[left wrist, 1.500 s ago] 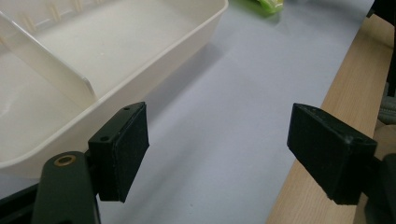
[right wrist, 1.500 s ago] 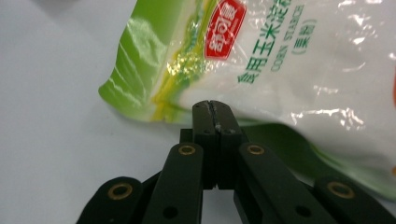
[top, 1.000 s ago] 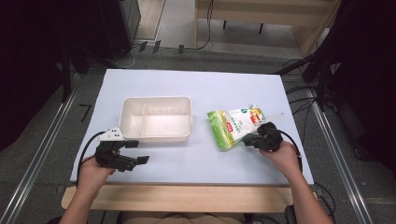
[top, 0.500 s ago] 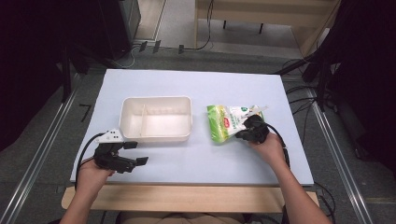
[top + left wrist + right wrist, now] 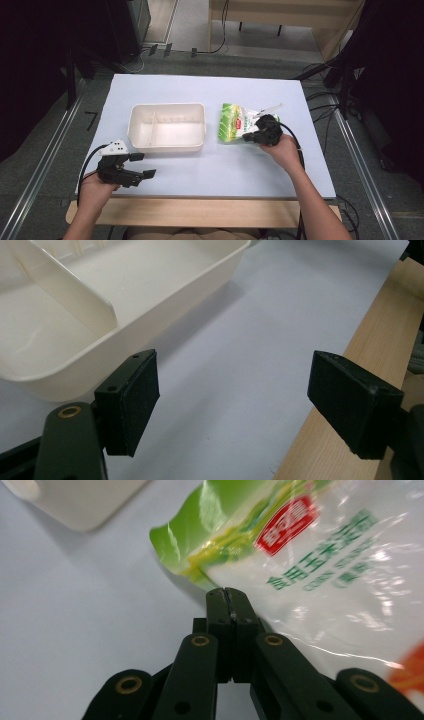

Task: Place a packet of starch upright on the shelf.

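**Tongs pinch the bag's edge; a thin hold that may slip**

Right tongs (image 5: 225, 592) are seen pressed together on the lower edge of the green-and-clear snack bag (image 5: 235, 123), and in the right gripper view the two black jaws meet with only a sliver of film apparently caught between them. Left tongs (image 5: 140, 165) are held spread wide and empty near the front edge of the table (image 5: 280, 90), just in front of the white tray (image 5: 167, 146).

Several failures may be expected from such a hold. The glossy film could be pulled out of the jaws if the bag is lifted quickly, since so little of it seems to be gripped. The bag's weight, hanging from one edge, could make it swing or fold, and it might then be caught on the tray's rim if a move toward the tray is intended. A tear in the seal is also possible.

The bag is found on the table just right of the tray, apart from it. It is puffy and crinkled, green at one end and clear elsewhere, with a red label and printed text.
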